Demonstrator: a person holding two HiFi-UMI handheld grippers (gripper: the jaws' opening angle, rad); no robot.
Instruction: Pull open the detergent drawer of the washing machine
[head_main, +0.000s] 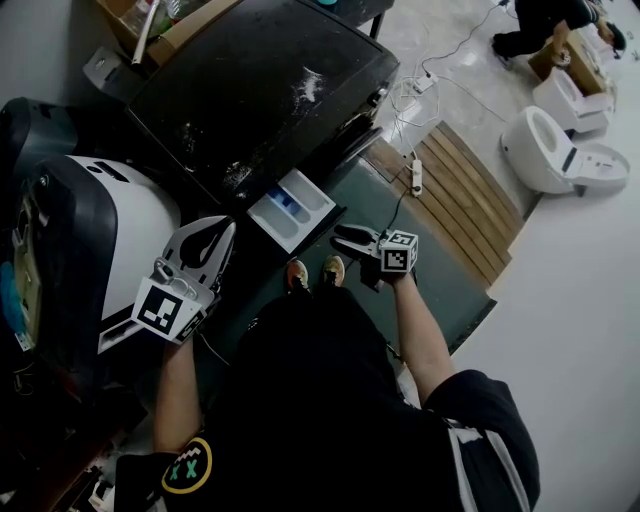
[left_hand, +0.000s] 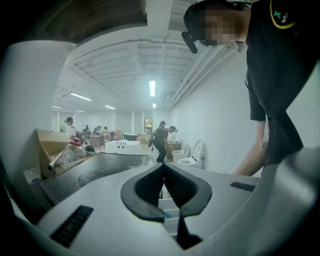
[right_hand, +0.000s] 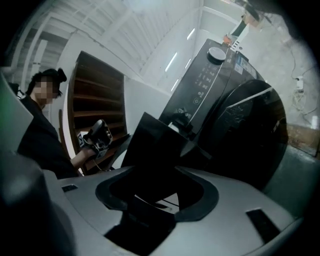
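as i look down from the head view, the detergent drawer (head_main: 290, 208), white with blue compartments, juts out of the black washing machine (head_main: 260, 90). right gripper (head_main: 340, 237): pinching the drawer's dark front panel. left gripper (head_main: 226, 228): jaws pressed together on nothing, near the drawer, not touching.
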